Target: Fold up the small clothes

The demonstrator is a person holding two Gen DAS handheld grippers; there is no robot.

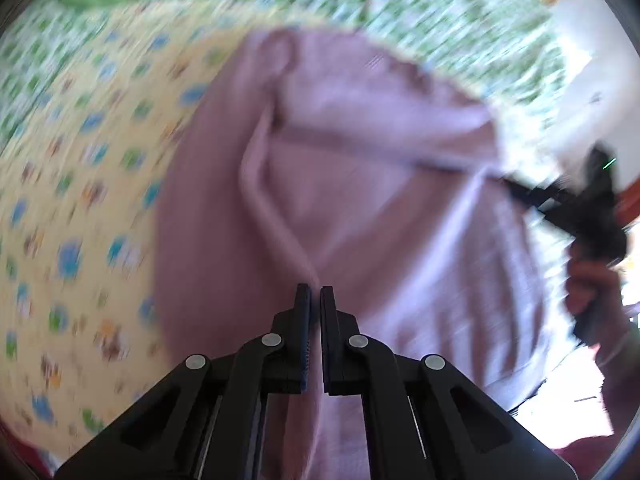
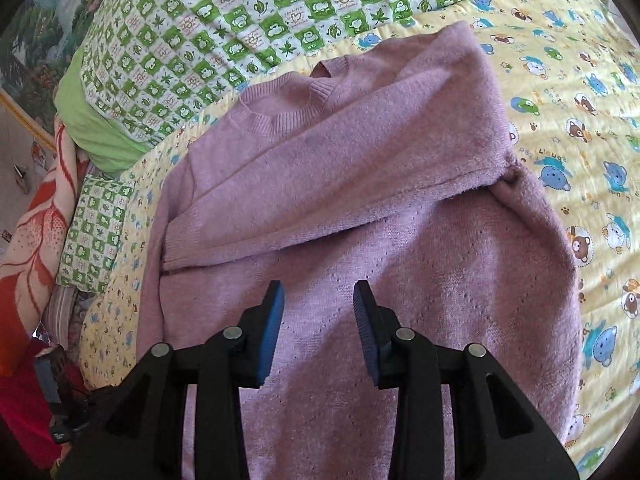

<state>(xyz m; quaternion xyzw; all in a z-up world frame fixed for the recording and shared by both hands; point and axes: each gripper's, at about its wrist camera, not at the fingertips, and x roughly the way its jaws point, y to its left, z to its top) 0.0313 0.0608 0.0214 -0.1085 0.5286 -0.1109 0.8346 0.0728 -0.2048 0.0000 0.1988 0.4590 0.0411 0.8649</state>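
A pink knitted sweater [image 2: 360, 200] lies on the bed with one sleeve folded across its chest. In the blurred left wrist view my left gripper [image 1: 316, 290] is shut on a raised ridge of the sweater [image 1: 340, 184], and the cloth runs on between the jaws toward the camera. My right gripper [image 2: 319, 292] hovers open over the sweater's lower body, nothing between its blue pads [image 2: 274, 320]. The left wrist view also shows the right gripper [image 1: 532, 196] at the sweater's right edge, held by a hand [image 1: 592, 292].
A yellow bedsheet with cartoon bears [image 2: 580, 128] lies under the sweater. A green-and-white checked quilt [image 2: 240, 12] and a green pillow [image 2: 92, 128] are at the head of the bed. A red floral blanket [image 2: 32, 240] hangs at the left edge.
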